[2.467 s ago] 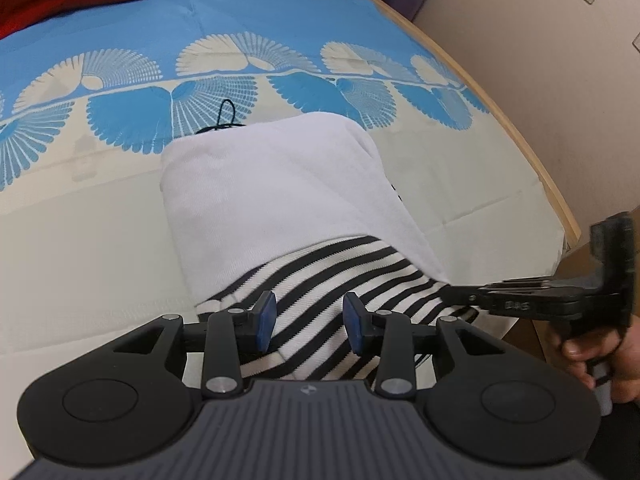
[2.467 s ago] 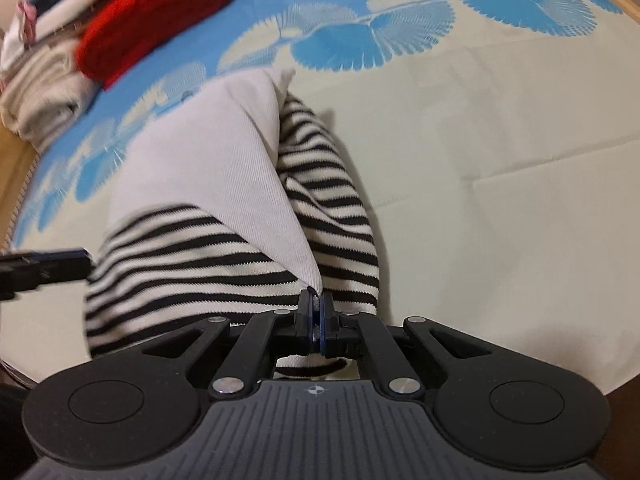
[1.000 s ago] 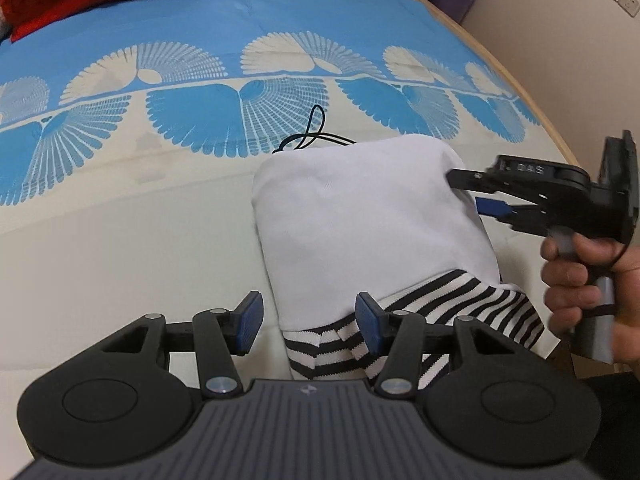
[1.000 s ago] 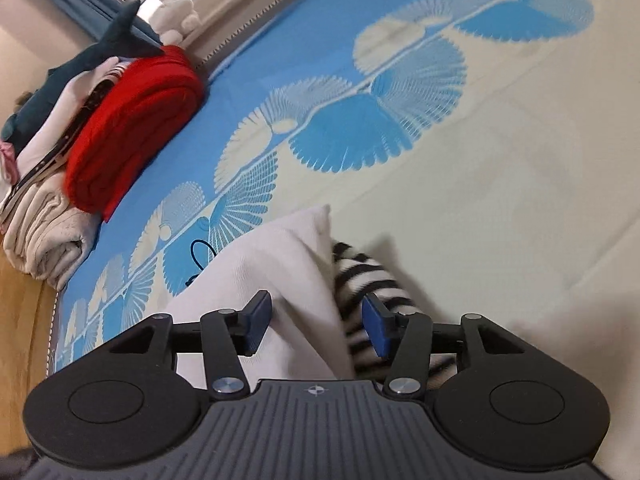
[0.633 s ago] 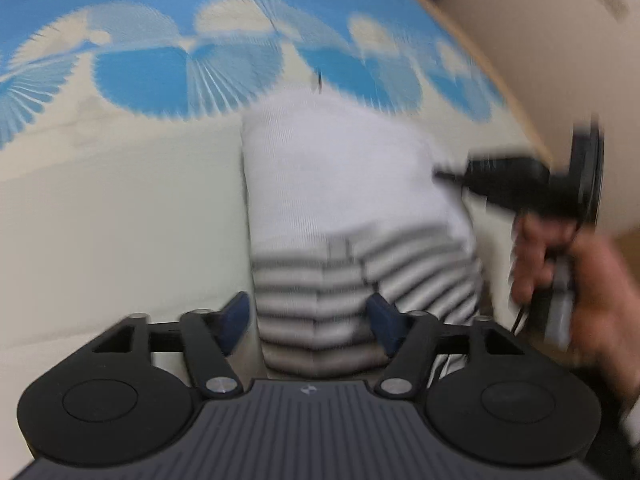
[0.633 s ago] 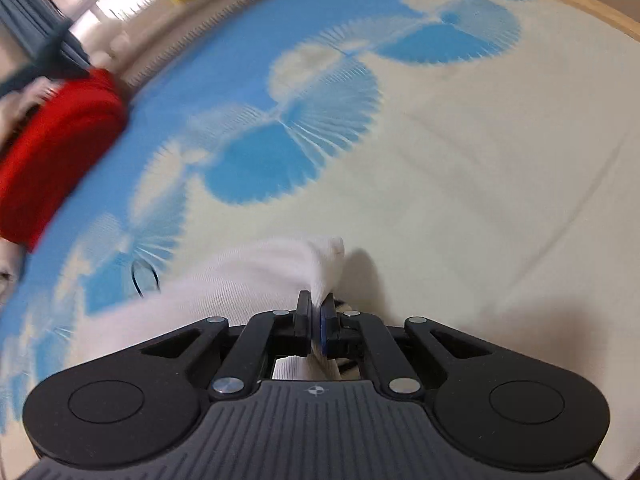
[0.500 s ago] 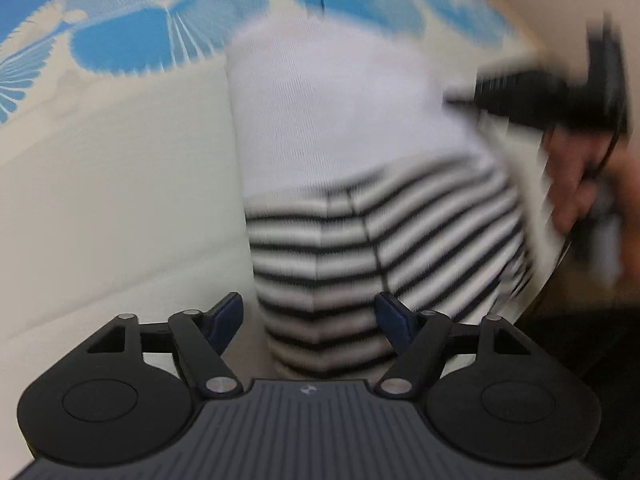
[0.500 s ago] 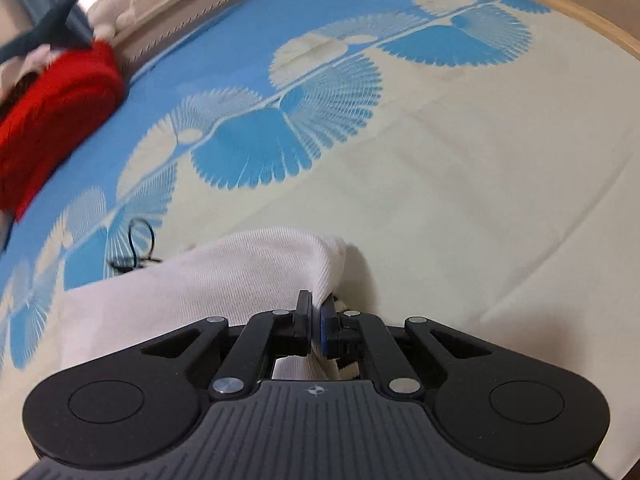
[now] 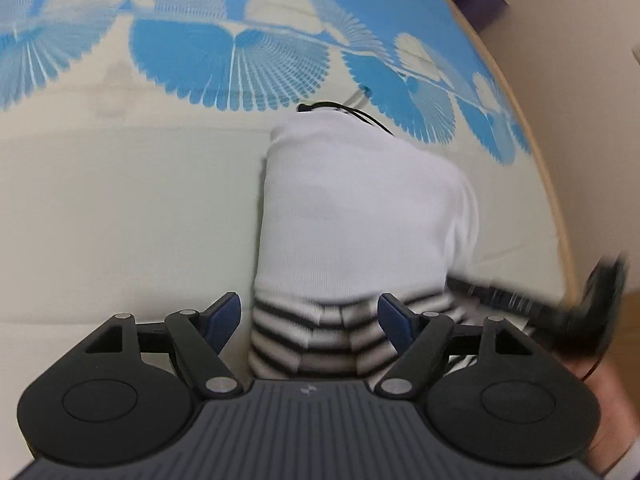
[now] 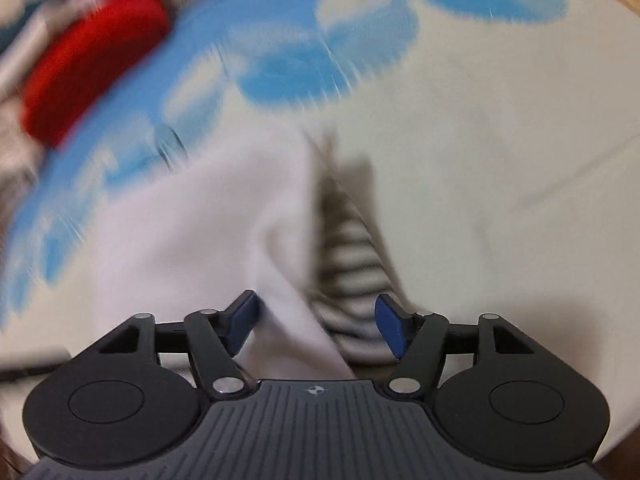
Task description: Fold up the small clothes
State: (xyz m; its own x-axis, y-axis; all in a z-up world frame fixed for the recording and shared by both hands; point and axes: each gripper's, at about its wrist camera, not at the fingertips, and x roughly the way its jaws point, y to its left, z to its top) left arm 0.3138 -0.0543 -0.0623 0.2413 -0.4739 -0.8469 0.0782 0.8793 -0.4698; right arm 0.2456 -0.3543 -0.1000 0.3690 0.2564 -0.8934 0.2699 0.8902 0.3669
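A small folded garment (image 9: 360, 216), white on top with a black-and-white striped part (image 9: 316, 340) at its near end, lies on the bed sheet. My left gripper (image 9: 310, 318) is open, its blue pads on either side of the striped end. My right gripper (image 10: 316, 326) is open over the same garment (image 10: 208, 232), with the white layer and striped edge (image 10: 352, 268) between its fingers; this view is blurred. The right gripper also shows blurred in the left wrist view (image 9: 560, 304) at the garment's right edge.
The bed sheet (image 9: 120, 208) is cream with a blue fan pattern (image 9: 224, 56) farther off. A thin black cord (image 9: 344, 110) lies at the garment's far edge. A red folded cloth (image 10: 92, 60) sits on a pile at the far left. The bed's wooden edge (image 9: 556, 184) runs along the right.
My right gripper, shut on the white corner half a second ago, has opened and let it go. My left gripper has stayed open at the striped end. Both views have shifted.
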